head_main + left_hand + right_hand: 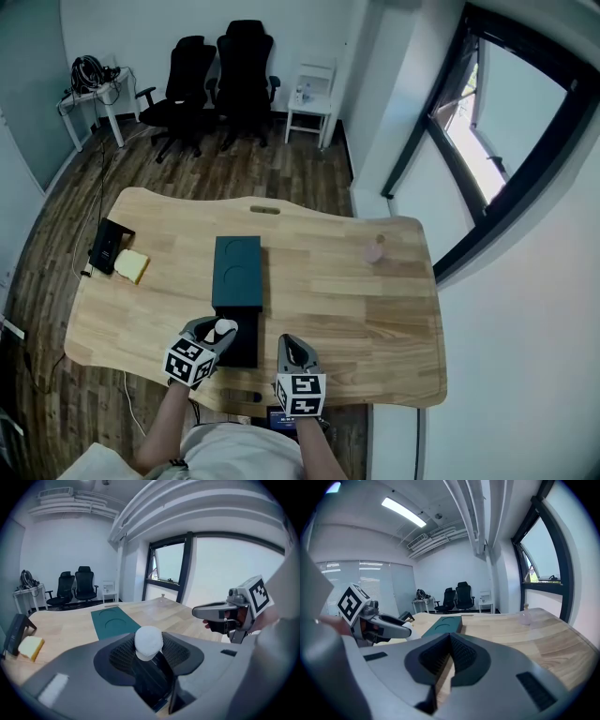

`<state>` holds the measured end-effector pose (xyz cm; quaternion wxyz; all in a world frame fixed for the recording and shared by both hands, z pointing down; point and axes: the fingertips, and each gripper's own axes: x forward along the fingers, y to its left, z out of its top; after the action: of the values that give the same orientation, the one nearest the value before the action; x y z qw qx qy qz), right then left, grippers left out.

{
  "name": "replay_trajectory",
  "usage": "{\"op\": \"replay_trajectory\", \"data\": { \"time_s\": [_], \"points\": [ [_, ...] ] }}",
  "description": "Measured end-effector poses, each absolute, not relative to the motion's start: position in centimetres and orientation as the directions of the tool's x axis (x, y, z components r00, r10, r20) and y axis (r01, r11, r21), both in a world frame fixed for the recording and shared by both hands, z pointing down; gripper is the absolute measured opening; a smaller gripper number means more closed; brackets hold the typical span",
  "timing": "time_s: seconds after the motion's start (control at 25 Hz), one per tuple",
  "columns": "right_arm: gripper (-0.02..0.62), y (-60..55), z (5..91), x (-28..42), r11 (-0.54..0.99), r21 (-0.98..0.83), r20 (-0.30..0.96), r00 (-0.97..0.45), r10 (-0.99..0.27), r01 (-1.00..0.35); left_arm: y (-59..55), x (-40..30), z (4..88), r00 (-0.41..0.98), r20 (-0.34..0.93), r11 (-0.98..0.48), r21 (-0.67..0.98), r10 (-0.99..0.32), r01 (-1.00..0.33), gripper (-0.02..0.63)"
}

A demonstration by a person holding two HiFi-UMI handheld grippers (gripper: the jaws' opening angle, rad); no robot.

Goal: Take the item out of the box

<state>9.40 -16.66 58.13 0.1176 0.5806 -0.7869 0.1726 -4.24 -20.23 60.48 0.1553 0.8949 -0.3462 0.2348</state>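
A dark green box point(238, 272) with two round marks lies in the middle of the wooden table point(375, 319). Its black inner part point(246, 349) sticks out at the near end. In the head view my left gripper point(217, 334) hangs over that black part, shut on a small white rounded item point(226, 327). The left gripper view shows the white item point(149, 641) pinched between the ribbed pads point(123, 654), above the black part point(152, 686). My right gripper point(296, 354) is to the right of the box, shut with nothing in it point(449, 654).
A small pink bottle point(375, 249) stands at the table's right. A yellow sponge point(132, 266) and a black device point(111, 246) lie at the left edge. Office chairs point(225, 75) and a white side table point(309, 103) stand behind the table.
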Motion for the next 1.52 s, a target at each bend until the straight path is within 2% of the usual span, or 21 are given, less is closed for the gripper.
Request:
{"op": "replay_trajectory", "data": {
  "time_s": [0.6,1.0,1.52],
  "points": [
    [0.005,-16.1,56.4,9.2,0.276,-0.084,0.351,-0.288,-0.891,-0.957,-19.5,-4.7,56.3,0.690,0.426,-0.688,0.190,-0.585,-0.701,0.178],
    [0.005,-15.7,56.7,8.9,0.294,-0.060,0.360,-0.295,-0.885,-0.954,-19.5,-5.7,56.0,0.659,0.424,-0.668,0.152,-0.621,-0.728,0.178],
    [0.005,-15.8,57.0,8.0,0.311,-0.057,0.367,-0.309,-0.877,-0.949,-19.4,-6.2,56.1,0.686,0.398,-0.667,0.211,-0.610,-0.715,0.178]
  ]
}}
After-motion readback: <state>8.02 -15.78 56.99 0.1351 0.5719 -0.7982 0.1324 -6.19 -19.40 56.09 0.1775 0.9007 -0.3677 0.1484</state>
